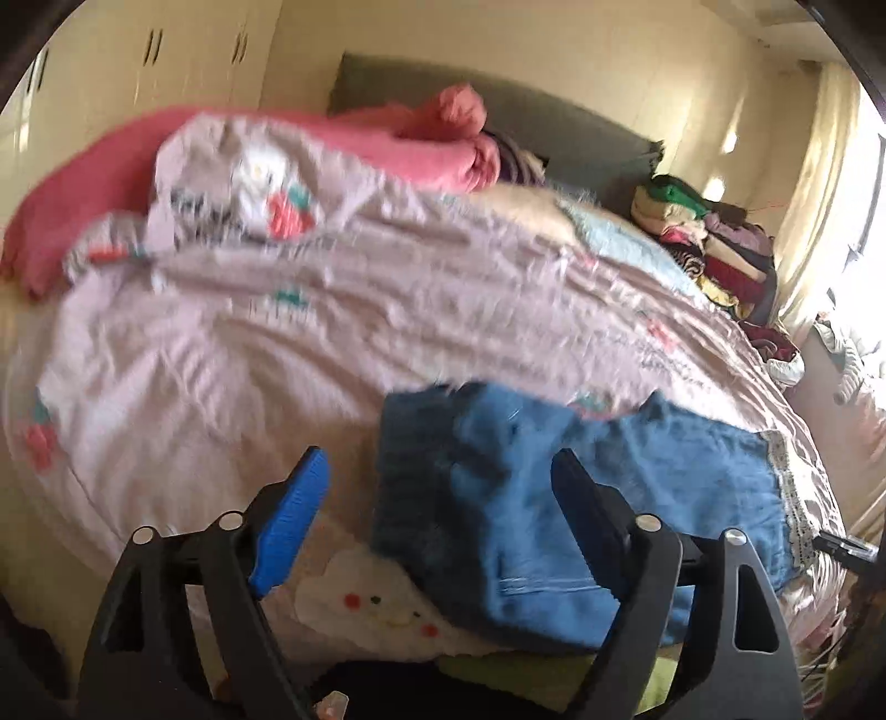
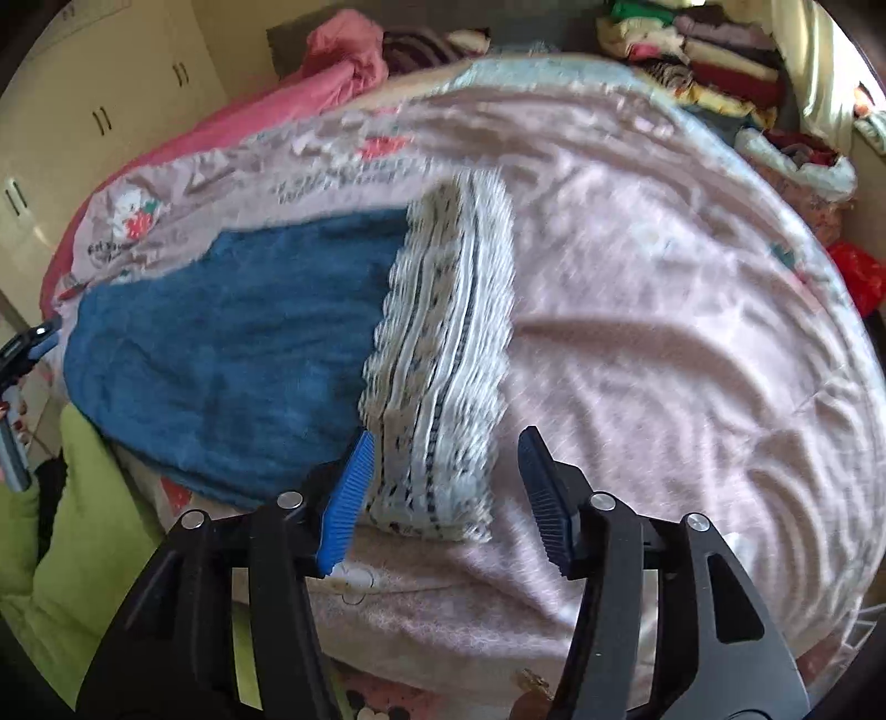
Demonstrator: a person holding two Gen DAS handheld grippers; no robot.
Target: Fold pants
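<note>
Left to right. Pink blanket [image 1: 111, 166] heaped at the far left of the bed [image 1: 194, 360], wardrobe doors [image 1: 155, 47] behind it. Left gripper [image 1: 437, 471] hangs over the near edge of the bed, fingers [image 1: 293, 526] spread wide, nothing between them; the waist end of the pants shows past them, not touched.

The pants [image 2: 221, 343] lie across the near side of the bed on the pale printed cover, blue denim-looking cloth, waist toward the left, white lace cuffs [image 2: 443, 360] toward the right. They look already doubled, legs stacked, so roughly one fold seems done.

Right gripper [image 2: 443, 493] sits over the cuff end, fingers [image 2: 349, 498] apart; the lace lies between them, but I see no pinch, the blue pad is just beside the lace edge.

Handling, my guess: soft, light, floppy, sags as soon as it is lifted; the lace is delicate and could snag on the ribbed pads. Best hold looks like the cuff corners on the right and the waistband corners on the left, taking both layers together.

Far right: stack of folded clothes [image 1: 714, 243] by the curtain.

Hard to read: both views are motion-blurred, layer count unclear, the near edge of the pants is cut off behind the grippers, the green cloth at the bottom is unidentified.
</note>
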